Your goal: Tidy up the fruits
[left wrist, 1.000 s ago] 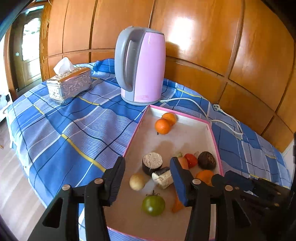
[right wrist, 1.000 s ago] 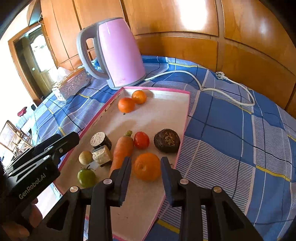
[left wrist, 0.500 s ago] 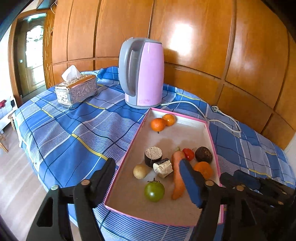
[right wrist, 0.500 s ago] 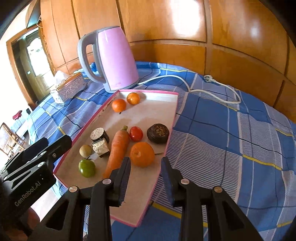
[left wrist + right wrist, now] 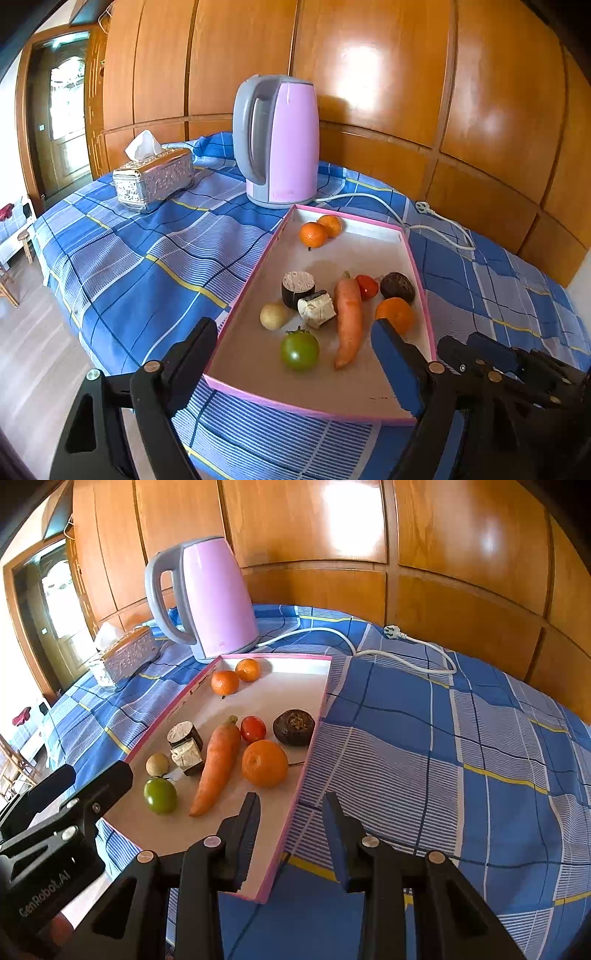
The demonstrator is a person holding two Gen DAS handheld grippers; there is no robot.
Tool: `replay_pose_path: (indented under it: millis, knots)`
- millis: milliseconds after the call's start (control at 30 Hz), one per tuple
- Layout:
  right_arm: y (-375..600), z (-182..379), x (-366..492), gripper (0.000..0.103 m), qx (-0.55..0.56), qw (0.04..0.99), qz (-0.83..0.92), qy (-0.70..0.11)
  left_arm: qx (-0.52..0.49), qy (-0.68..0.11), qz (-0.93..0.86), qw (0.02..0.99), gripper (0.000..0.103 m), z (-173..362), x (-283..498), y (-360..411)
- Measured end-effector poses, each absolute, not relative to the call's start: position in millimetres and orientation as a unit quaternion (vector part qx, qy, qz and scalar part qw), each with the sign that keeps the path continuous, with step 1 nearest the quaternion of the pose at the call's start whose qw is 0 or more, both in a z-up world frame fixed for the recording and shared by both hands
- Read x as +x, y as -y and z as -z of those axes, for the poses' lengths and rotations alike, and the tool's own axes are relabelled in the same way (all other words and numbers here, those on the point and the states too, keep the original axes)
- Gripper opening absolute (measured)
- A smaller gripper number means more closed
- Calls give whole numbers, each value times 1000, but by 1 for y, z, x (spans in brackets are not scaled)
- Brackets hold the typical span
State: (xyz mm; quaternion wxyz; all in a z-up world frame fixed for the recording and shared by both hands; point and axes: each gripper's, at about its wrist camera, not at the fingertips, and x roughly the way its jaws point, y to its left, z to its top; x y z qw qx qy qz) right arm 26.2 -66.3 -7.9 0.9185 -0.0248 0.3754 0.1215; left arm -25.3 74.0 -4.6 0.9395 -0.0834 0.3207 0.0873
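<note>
1. Left wrist view showed the left gripper (image 5: 295,363) with its jaws just spread wide and nothing pressed between them; the near end of the pink tray (image 5: 325,408) lay in the gap, so the pose looked like a release and a pull-away, not a grasp.
2. Right wrist view showed the right gripper (image 5: 293,821) narrowed but still gapped, clamping nothing; it hung over the tray's near right edge, the rim running up between the jaws, likely parked out of the way.
3. Nearest that edge in the tray sat a large orange (image 5: 265,763), with a carrot (image 5: 218,762) lying lengthwise just beside it toward the tray's middle.
4. Further left in the tray a green tomato (image 5: 160,795) sat near the front, a pale round fruit (image 5: 157,764) behind it, and two dark cut chunks (image 5: 185,746) touching each other beside the carrot.
5. Behind the orange a red tomato (image 5: 253,728) and a dark wrinkled fruit (image 5: 294,722) sat close to the tray's right rim.
6. At the tray's far end two small oranges (image 5: 235,676) touched each other, apparently grouped on purpose; by that sign the sorting seemed only begun, the big orange being well apart from them.
7. Beyond the tray's far end a pink kettle (image 5: 207,598) stood on the blue checked cloth (image 5: 461,738), with its white cord (image 5: 402,648) trailing right and a tissue box (image 5: 125,655) to the left.
</note>
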Motion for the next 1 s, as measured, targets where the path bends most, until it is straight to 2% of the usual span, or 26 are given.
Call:
replay_pose_path:
  millis: [633, 1000]
  knots:
    - [65, 12, 22, 35, -28, 917, -123, -379, -76, -322, -88, 940, 102, 5, -28, -74]
    - [61, 12, 20, 35, -33, 916, -129, -378, -81, -318, -97, 940, 102, 3, -31, -79]
